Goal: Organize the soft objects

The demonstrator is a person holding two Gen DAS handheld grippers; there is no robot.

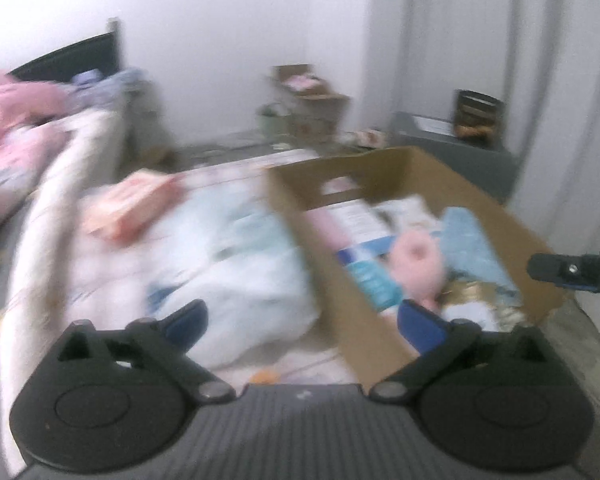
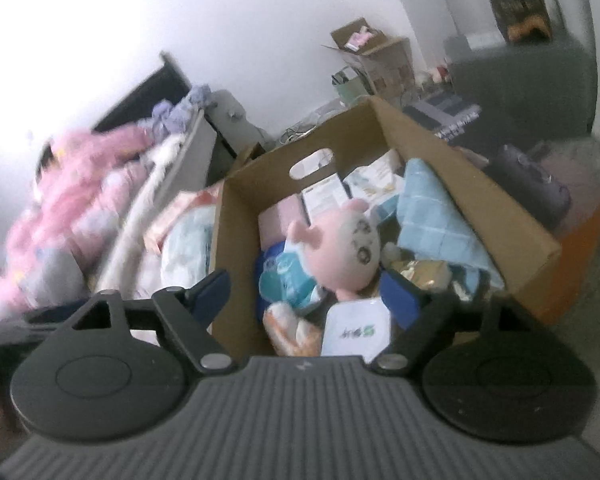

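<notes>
A brown cardboard box [image 2: 480, 204] stands on the bed. Inside lie a pink plush toy [image 2: 340, 248], a light blue cloth [image 2: 432, 216], a white pack [image 2: 356, 330] and other packs. My right gripper [image 2: 306, 294] hovers open over the box's near end, gripping nothing. In the blurred left wrist view the same box [image 1: 380, 172] and the plush [image 1: 416, 264] are at the right. A white and pale blue soft pack [image 1: 228, 264] lies on the bed left of the box. My left gripper [image 1: 304, 320] is wide open above the pack and the box's left wall, empty. One right gripper finger [image 1: 556, 272] shows at the right edge.
Pink bedding [image 1: 16, 120] is heaped by a dark headboard [image 1: 72, 60] at the left. More cardboard boxes [image 1: 312, 96] stand against the far wall, beside a grey cabinet [image 1: 460, 148]. A dark bag [image 2: 532, 188] rests right of the box.
</notes>
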